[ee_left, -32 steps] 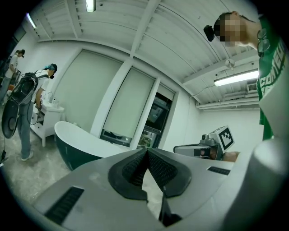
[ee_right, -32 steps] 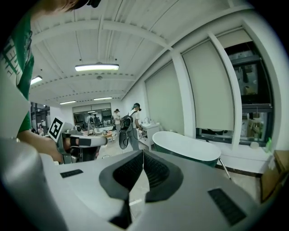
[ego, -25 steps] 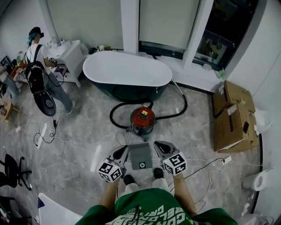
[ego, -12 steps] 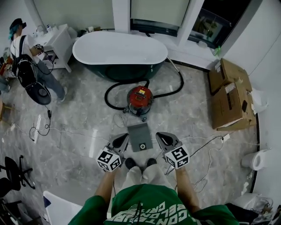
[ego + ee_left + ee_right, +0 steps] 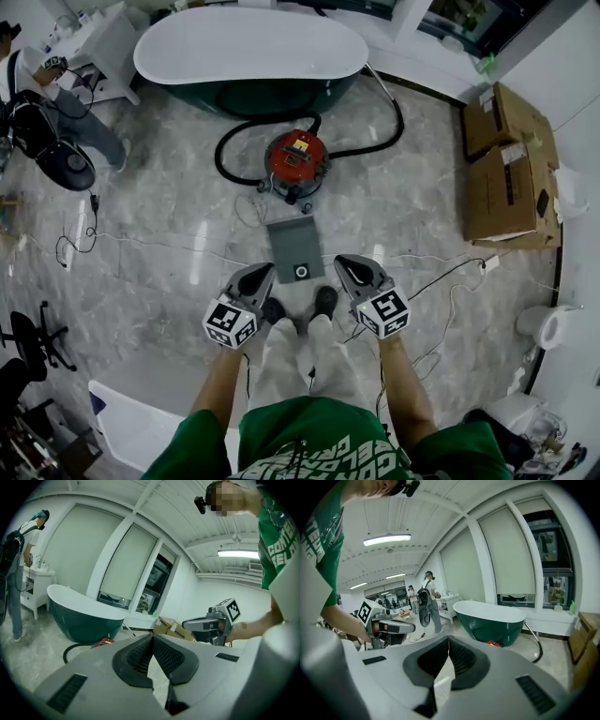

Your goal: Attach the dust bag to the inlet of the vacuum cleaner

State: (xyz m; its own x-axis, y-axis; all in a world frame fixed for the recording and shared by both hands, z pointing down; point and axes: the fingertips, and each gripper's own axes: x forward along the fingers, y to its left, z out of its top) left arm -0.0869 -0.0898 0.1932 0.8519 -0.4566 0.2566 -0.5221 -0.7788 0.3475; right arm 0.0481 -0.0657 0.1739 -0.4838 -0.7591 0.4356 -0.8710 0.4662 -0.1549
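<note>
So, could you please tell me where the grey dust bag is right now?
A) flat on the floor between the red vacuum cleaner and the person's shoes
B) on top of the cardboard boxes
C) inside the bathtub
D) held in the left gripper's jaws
A: the dust bag lies flat on the floor, between the vacuum cleaner and the person's shoes.

Green white-lettered T-shirt (image 5: 323, 436), pale trousers (image 5: 295, 361), dark shoes (image 5: 324, 300); grey left gripper (image 5: 264, 270) and right gripper (image 5: 341, 262) carry marker cubes (image 5: 231, 324).

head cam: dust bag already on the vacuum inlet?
No, the flat grey dust bag lies loose on the marble floor in front of the round red vacuum cleaner.
</note>
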